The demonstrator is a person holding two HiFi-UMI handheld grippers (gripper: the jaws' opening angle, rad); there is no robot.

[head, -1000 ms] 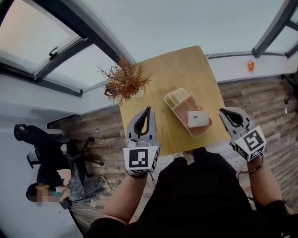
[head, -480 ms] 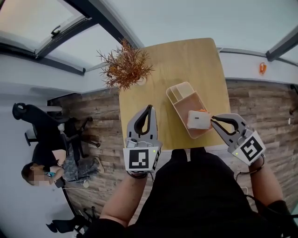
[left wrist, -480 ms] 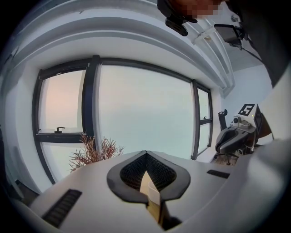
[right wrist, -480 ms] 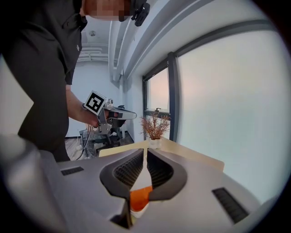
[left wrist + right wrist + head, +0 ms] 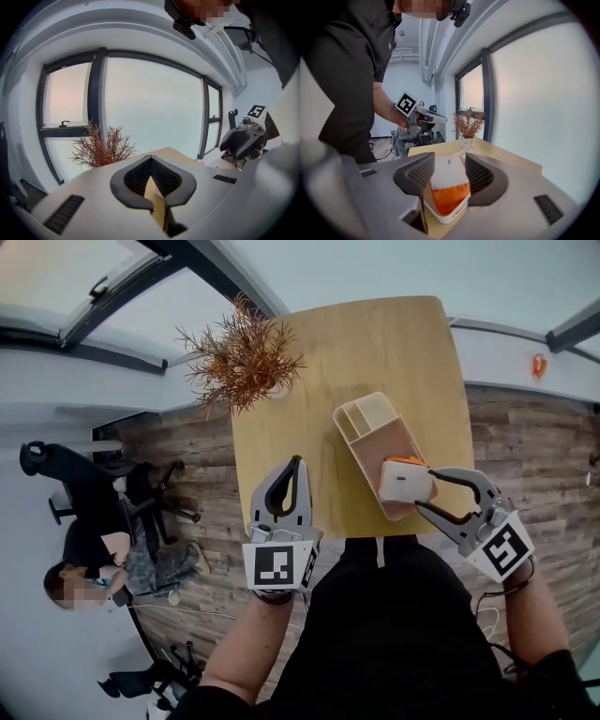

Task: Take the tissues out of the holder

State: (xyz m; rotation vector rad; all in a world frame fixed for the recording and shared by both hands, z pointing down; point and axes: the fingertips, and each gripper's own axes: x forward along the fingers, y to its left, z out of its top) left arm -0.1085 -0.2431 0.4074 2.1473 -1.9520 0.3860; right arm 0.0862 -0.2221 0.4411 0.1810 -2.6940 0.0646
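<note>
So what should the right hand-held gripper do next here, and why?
Probably ease the right hand-held gripper a little further over the tissue pack before closing. Its jaws are opening with the pack between them, but in the head view the tips only reach the pack's nearest edge, and the pads are not pressing on it. The pack lies in the holder.

The holder (image 5: 361,425) lies on the right half of the bench (image 5: 309,409), reaching its near edge. The tissue pack (image 5: 403,486) sits in the holder's near end. A plant (image 5: 246,357) stands at the bench's far left edge.
</note>
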